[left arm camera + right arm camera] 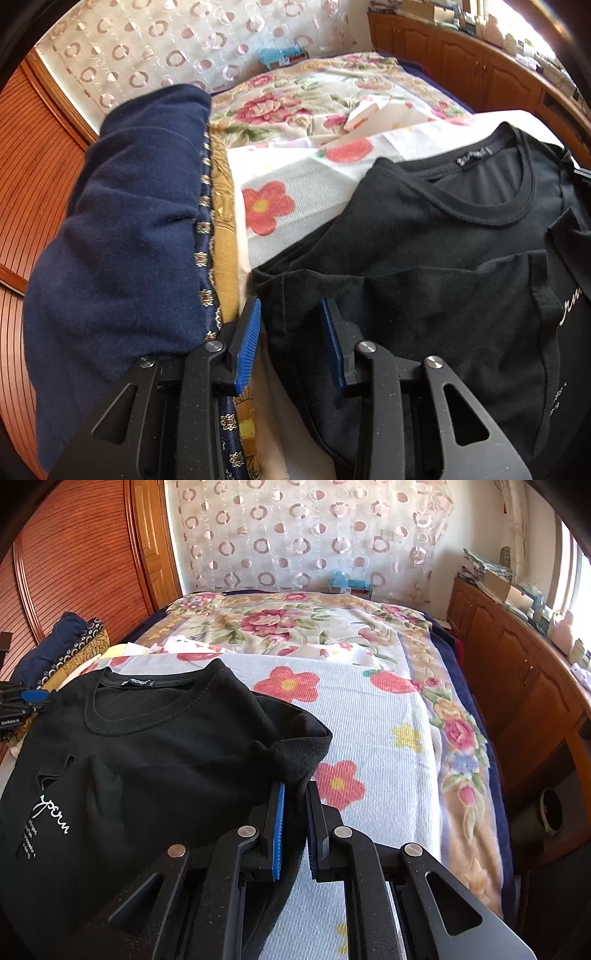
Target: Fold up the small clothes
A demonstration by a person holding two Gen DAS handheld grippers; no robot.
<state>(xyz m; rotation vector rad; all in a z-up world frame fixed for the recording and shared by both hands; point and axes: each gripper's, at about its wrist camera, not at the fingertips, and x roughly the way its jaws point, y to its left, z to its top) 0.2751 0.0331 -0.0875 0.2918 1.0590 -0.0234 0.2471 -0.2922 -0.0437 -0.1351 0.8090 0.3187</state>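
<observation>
Bed: one black T-shirt, two grippers.

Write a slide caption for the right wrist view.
Right claw pinches the black T-shirt sleeve over the flowered towel.

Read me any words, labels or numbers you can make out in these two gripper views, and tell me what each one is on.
Neck label of the black T-shirt: white letters ending "...NFONG", the start folded out of sight.
Chest print on the T-shirt: white cursive script, too loose to read surely.
Small lines under the script: too small to read.
Left gripper body: white lettering, too blurred to read.
</observation>
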